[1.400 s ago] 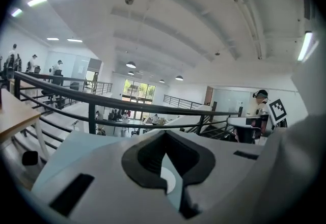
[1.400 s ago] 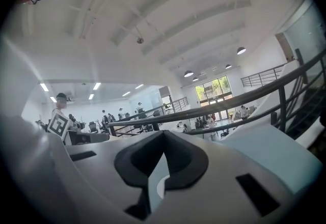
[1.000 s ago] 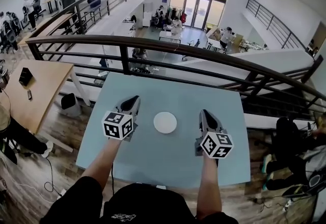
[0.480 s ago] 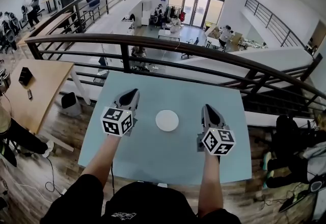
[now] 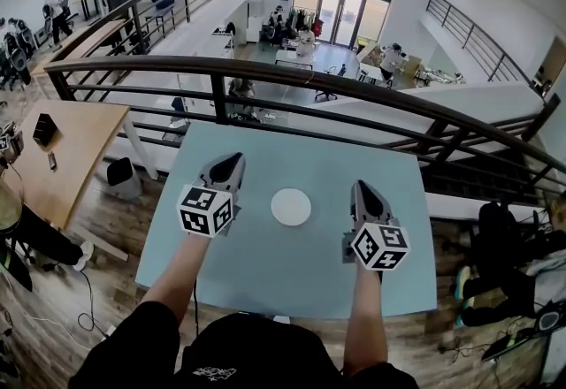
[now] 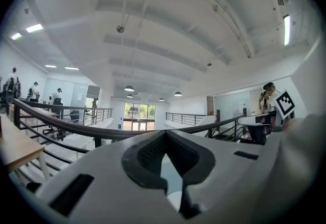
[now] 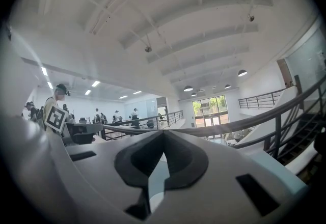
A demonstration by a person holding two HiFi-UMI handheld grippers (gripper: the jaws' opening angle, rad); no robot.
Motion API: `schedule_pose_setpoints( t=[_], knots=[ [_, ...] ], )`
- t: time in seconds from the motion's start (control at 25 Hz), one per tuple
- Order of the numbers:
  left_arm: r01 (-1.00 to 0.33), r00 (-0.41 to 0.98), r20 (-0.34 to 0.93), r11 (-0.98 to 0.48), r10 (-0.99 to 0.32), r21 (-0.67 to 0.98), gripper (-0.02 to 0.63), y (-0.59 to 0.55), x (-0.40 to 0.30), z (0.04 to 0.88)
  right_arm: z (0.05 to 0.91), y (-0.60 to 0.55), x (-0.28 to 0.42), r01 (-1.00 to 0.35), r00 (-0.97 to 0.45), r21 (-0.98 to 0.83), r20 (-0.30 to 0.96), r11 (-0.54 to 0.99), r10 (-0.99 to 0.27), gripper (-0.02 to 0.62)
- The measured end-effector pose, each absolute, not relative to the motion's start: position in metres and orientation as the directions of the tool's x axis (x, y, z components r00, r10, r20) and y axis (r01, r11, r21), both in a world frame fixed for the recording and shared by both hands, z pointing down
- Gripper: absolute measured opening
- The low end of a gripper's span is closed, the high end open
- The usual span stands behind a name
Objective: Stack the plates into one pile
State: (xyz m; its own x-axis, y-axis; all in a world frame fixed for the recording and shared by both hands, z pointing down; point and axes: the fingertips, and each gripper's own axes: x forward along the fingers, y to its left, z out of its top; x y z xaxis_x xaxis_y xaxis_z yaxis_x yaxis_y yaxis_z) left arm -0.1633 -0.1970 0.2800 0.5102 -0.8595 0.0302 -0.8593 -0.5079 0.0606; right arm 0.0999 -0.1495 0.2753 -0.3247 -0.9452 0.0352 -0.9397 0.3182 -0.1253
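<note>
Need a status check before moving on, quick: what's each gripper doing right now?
Left gripper: closed, holding nothing.
Right gripper: closed, holding nothing.

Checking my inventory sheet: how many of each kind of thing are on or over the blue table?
Plate: 1 in view; any under it can't be told.
Grippers: 2, the left gripper and right gripper, both shut.
Total: 3.

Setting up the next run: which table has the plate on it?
The blue table in the middle, with the white plate near its centre. The wooden table at left holds only small dark items.
</note>
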Motion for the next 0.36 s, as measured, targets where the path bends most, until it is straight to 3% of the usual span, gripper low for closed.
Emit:
schedule_pose_setpoints(
  t=[0.36],
  knots=[
    [-0.861, 0.508, 0.033, -0.506, -0.861, 0.056, 0.008, -0.194, -0.152, 0.282, 0.276, -0.147, 0.109, -0.936, -0.34, -0.108, 0.039, 0.335, -0.939, 0.007]
  ],
)
